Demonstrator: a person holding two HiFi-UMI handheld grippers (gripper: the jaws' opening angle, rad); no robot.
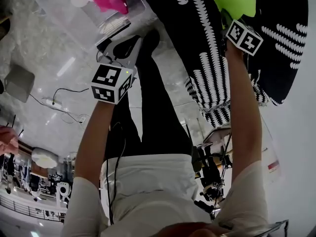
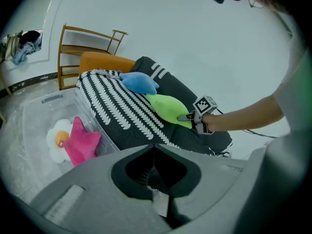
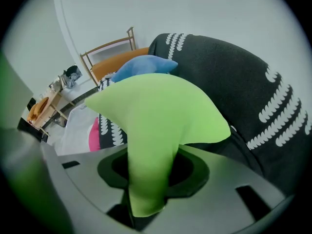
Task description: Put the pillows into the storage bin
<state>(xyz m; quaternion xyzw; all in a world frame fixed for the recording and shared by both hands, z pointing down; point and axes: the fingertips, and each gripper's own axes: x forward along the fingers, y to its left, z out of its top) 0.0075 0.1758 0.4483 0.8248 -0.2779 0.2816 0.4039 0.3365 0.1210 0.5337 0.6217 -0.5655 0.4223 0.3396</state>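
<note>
At the right jaws: the green pillow [image 3: 156, 111] is pinched by one narrow corner in the right gripper [image 3: 146, 186]. The jaws are clamped on the fabric, and the bulk of the pillow swells out beyond them.
Pillow's place: over the black-and-white patterned cover [image 2: 117, 111], at its far side from the bin. No view shows whether its underside is clear of the cover.
Long axis: in the left gripper view the pillow runs from upper left to lower right, and the grip is at the lower-right end.
Way to the bin: the clear storage bin [image 2: 44, 104] stands just beside the cover's near edge, to the left of the right gripper in the head view. Judged from that, the carry goes leftward across the cover.
Bin contents: a pink pillow [image 2: 83, 143] and a white flower pillow [image 2: 57, 139] already lie inside.
Left on the cover: a blue pillow [image 2: 140, 82] lies just beyond the green one.
Left gripper [image 2: 155, 179]: its jaws are together with nothing between them. It sits close to the bin's edge, nearer the bin than the right one.
Nearer hand: the right alone has the pillow, and the left is well apart from it.
</note>
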